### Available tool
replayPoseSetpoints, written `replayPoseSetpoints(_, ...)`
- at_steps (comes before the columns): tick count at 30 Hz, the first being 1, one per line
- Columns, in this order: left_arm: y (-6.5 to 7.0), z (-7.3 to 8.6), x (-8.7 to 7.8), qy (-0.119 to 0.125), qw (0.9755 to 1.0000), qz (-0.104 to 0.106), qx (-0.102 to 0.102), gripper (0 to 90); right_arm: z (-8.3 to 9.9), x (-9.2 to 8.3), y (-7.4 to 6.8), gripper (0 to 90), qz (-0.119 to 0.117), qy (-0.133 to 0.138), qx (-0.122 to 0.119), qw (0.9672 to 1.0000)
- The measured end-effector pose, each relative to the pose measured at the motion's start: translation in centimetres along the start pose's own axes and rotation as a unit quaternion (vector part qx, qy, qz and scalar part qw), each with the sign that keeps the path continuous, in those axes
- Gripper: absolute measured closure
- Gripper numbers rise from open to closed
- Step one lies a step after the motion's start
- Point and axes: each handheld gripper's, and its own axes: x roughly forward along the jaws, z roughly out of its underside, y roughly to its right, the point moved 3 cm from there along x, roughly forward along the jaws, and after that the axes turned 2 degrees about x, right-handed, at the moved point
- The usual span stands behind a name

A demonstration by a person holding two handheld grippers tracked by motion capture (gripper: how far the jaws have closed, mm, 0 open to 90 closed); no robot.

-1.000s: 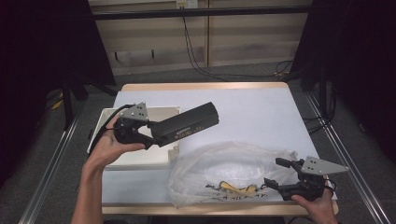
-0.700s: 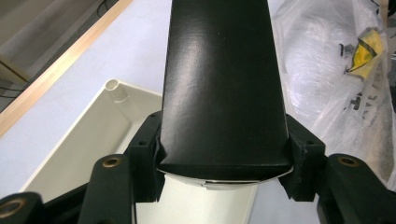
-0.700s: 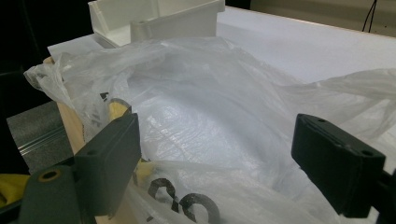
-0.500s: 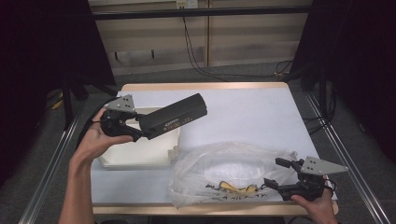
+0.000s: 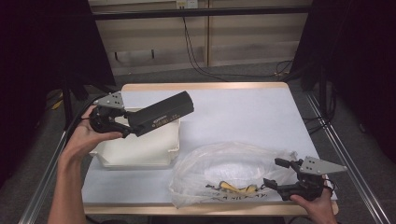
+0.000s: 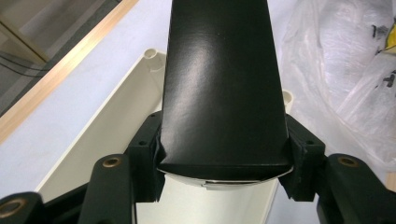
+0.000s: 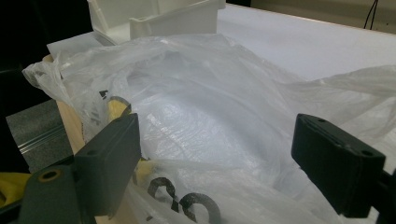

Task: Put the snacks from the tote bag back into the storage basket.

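- The left gripper [image 5: 133, 128] has its jaws clamped on the near end of a long black box [image 5: 161, 113], pressing on both of its sides.
- The box is held in the air, tilted up and away, above a white plastic bin [image 5: 140, 151] that sits at the left of the worktop [image 5: 243, 112].
- In the left gripper view the box [image 6: 223, 88] runs straight out over the bin's rim [image 6: 107, 116].
- The right gripper [image 5: 275, 175] sits at the near right corner, jaws wide apart and gripping nothing.
- A crumpled clear plastic bag [image 5: 224, 170] with black and yellow print lies just in front of those jaws, close beside the bin.
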Motion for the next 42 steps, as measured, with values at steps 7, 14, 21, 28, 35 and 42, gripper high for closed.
replayPoseSetpoints(7, -1.5, 1.6, 0.3, -0.011, 0.9998, -0.006, -0.017, 43.0, 0.0, -0.1, 0.0, 15.3, 0.001, 0.0, 0.001, 1.0)
replayPoseSetpoints(14, -2.5, 2.6, 0.2, -0.016, 0.9996, -0.007, -0.023, 43.0, 0.0, -0.1, 0.1, 15.4, 0.002, -0.001, 0.001, 1.0)
replayPoseSetpoints(21, -3.2, 3.3, 0.2, -0.019, 0.9994, -0.007, -0.027, 43.0, 0.0, 0.0, 0.0, 15.4, 0.001, -0.001, -0.001, 1.0)
replayPoseSetpoints(28, -4.0, 4.2, 0.7, -0.043, 0.9987, -0.012, -0.024, 43.0, 0.0, 0.1, -0.1, 15.4, 0.0, -0.003, -0.002, 1.0)
replayPoseSetpoints(35, -4.5, 4.9, 1.7, -0.058, 0.9982, -0.008, -0.015, 42.9, 0.0, 0.1, -0.1, 15.4, -0.001, -0.003, -0.001, 1.0)
replayPoseSetpoints(42, -4.8, 5.7, 1.9, -0.075, 0.9971, -0.004, -0.013, 43.0, 0.0, 0.1, -0.1, 15.4, -0.002, -0.002, -0.002, 1.0)
